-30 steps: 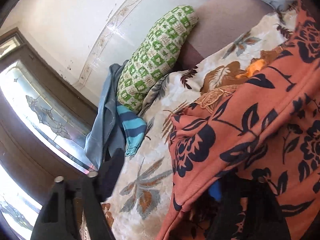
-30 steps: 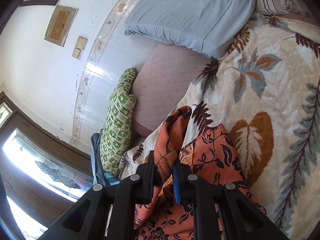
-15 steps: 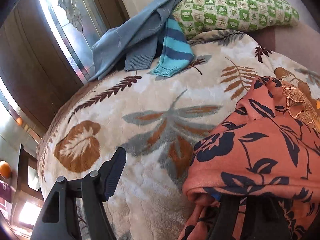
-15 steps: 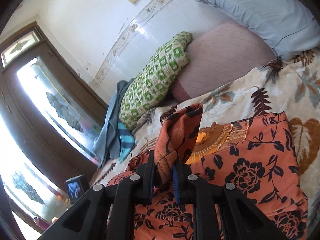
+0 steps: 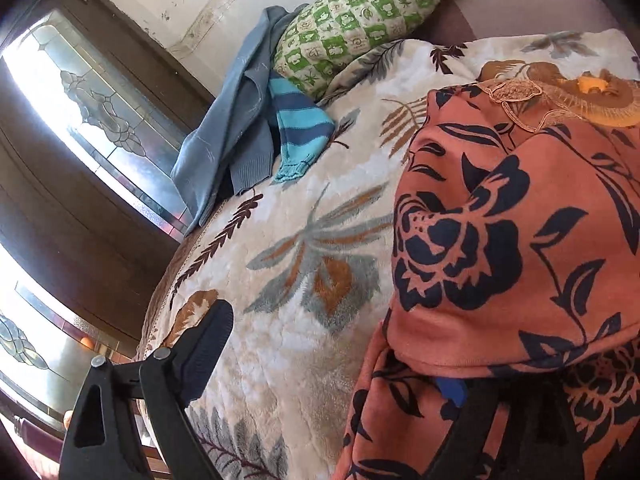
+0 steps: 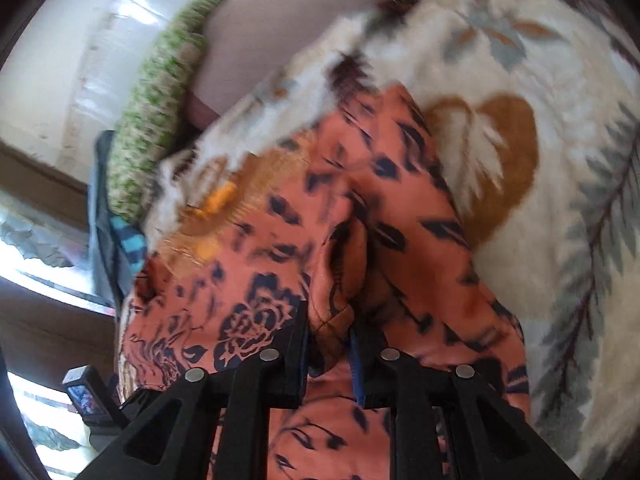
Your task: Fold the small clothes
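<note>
An orange garment [image 5: 500,240] with dark blue flowers lies in a folded heap on the leaf-patterned blanket [image 5: 288,344]. My left gripper [image 5: 332,364] is at its left edge with jaws opening wide. Its left finger [image 5: 208,344] is bare over the blanket, and the garment's hem drapes over the right finger [image 5: 452,390]. The right wrist view is blurred. There my right gripper [image 6: 328,352] is low over the garment [image 6: 280,264] with jaws opening. A raised fold [image 6: 340,272] of the garment stands loosely between them, with a dark gap by the blue pad.
A green checked pillow [image 5: 372,12] and a mauve cushion [image 5: 520,4] lean at the head of the bed. A grey-blue cardigan [image 5: 224,132] and a striped blue sleeve [image 5: 300,128] lie by the window. The bed edge drops off at the left. A small screen [image 6: 86,396] stands beside the bed.
The left jaws have spread wider and let the garment go, which now only drapes over one finger. The right gripper has dropped onto the heap, its fold lowered, and its jaws have parted slightly.
</note>
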A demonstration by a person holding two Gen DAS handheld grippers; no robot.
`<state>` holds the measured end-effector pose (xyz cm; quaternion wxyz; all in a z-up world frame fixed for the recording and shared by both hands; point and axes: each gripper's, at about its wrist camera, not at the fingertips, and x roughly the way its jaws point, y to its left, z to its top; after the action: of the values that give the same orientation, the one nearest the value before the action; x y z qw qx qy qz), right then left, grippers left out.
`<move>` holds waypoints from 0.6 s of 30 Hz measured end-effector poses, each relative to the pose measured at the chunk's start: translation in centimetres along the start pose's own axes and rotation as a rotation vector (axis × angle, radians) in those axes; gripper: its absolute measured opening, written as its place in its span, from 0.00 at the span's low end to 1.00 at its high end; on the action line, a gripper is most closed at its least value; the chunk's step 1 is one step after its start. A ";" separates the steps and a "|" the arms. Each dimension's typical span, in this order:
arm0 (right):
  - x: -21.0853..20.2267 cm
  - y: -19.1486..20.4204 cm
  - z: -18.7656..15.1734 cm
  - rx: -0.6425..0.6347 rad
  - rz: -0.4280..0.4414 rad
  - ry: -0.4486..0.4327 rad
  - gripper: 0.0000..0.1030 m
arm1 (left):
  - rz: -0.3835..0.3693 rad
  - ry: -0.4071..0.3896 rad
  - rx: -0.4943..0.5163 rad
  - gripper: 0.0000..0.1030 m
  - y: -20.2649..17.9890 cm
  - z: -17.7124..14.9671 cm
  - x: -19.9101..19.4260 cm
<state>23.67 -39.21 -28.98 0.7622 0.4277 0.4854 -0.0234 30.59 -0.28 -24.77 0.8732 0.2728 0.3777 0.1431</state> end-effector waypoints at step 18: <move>0.1 5.2 0.2 -0.147 0.065 0.004 0.27 | -0.287 -0.107 -0.342 0.90 5.1 0.3 -7.3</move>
<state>26.20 -36.02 -25.79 0.7910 0.3860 0.4731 0.0381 25.67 0.45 -17.40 0.9369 0.0714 0.3360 0.0646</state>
